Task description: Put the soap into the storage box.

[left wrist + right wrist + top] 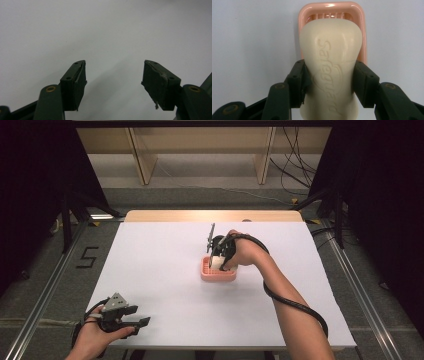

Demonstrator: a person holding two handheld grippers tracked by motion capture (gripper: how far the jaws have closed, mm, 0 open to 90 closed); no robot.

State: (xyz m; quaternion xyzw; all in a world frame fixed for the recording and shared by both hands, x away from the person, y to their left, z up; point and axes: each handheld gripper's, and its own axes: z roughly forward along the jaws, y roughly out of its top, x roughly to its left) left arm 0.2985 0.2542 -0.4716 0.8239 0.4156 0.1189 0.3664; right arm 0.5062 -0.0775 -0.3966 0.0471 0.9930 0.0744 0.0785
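The right tool pinches a cream soap bar by its sides over a pink soap dish at mid-surface. The left tool rests spread and empty near the front edge. A slick bar could squirt from the jaws and miss the dish.
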